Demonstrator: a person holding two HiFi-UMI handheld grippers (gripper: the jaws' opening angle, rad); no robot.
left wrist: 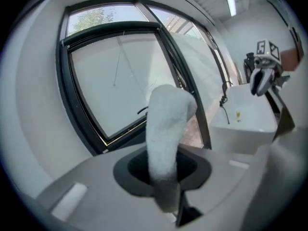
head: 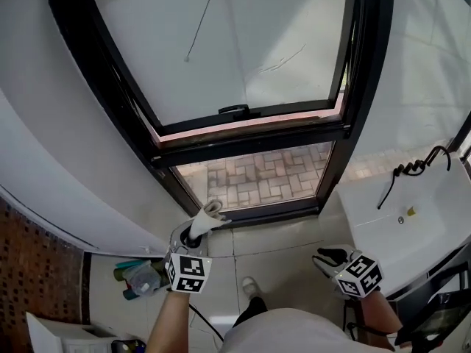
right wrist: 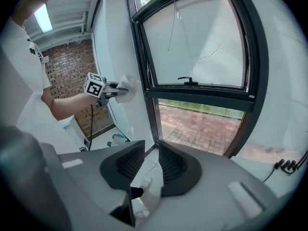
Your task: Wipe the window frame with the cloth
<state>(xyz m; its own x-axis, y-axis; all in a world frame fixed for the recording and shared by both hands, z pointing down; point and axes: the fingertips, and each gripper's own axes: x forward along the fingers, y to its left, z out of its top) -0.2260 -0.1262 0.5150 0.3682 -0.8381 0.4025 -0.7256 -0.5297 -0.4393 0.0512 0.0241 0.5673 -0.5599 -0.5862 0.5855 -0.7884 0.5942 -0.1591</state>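
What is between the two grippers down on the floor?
The head view shows the person's white shoe on pale floor tiles between the left gripper, holding the cloth, and the right gripper.

Window frame (head: 250,134) standing ahead, sink (head: 412,219) sitting right of it. Left gripper (head: 195,234) hovering near frame's lower left corner, cloth (head: 212,213) sticking out between jaws. Right gripper (head: 329,257) hanging just left of sink. Bottles (head: 140,276) lying on floor (head: 280,259) by left gripper.
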